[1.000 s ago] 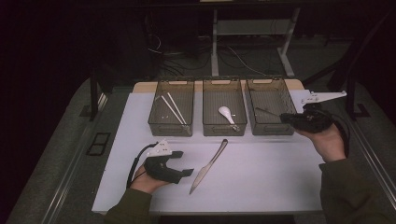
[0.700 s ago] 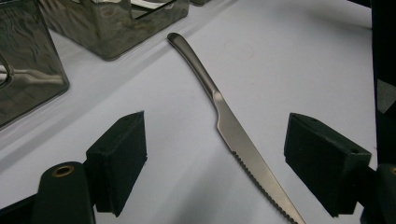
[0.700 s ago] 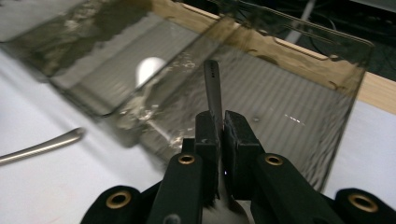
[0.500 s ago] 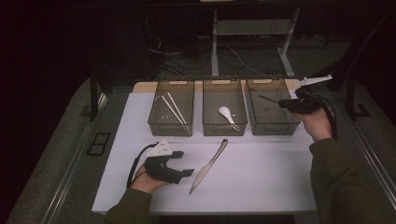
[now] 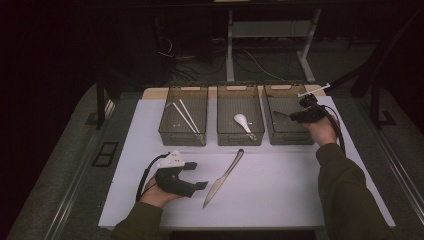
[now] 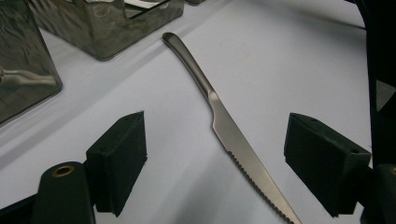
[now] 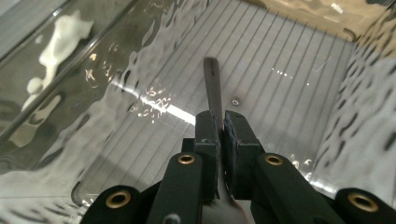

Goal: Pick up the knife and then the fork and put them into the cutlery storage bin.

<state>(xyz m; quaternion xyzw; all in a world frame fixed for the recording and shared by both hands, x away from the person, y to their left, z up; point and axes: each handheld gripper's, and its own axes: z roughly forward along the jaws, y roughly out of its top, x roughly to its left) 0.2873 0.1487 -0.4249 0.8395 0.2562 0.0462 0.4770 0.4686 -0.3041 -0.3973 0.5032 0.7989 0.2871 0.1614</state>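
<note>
- Knife (image 6: 219,116): brushed metal with a dull satin sheen and a serrated edge.
- Bins (image 5: 239,120): smoky see-through plastic, glossy, with rippled walls.
- Counter (image 5: 280,200): smooth matt white.
- Left tongs (image 6: 215,172): matt black pads (image 6: 119,161).
- Utensil (image 7: 212,88) in the right tongs (image 7: 222,128): dark dull metal.
</note>
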